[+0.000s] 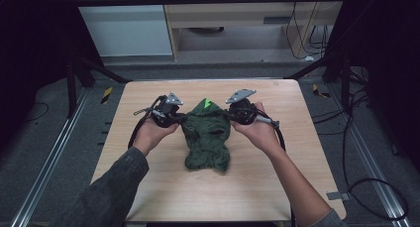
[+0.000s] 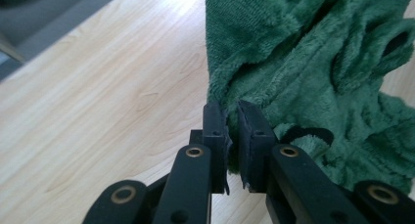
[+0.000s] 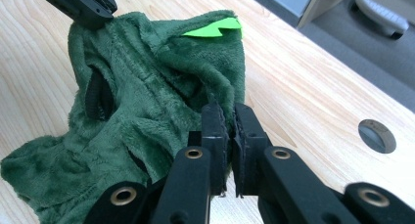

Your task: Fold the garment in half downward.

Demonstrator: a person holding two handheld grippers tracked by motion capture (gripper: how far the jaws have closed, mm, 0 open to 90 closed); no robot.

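A dark green fleece garment (image 1: 207,138) with a bright green spiky patch (image 1: 207,103) lies crumpled at the middle of the wooden table (image 1: 148,187). My left gripper (image 1: 181,119) pinches its left edge, jaws shut on the fleece (image 2: 293,77) as the left gripper view shows (image 2: 232,111). My right gripper (image 1: 229,115) pinches the opposite edge, jaws shut on the garment (image 3: 147,101) near the bright patch (image 3: 213,28), seen close in the right gripper view (image 3: 228,111). The other gripper's black jaw (image 3: 83,6) grips the far corner there.
A round grey cable hole (image 3: 377,135) sits in the tabletop to the right of the garment. Dark frame legs, cables and grey floor surround the table; a pale cabinet (image 1: 247,14) stands beyond its far edge.
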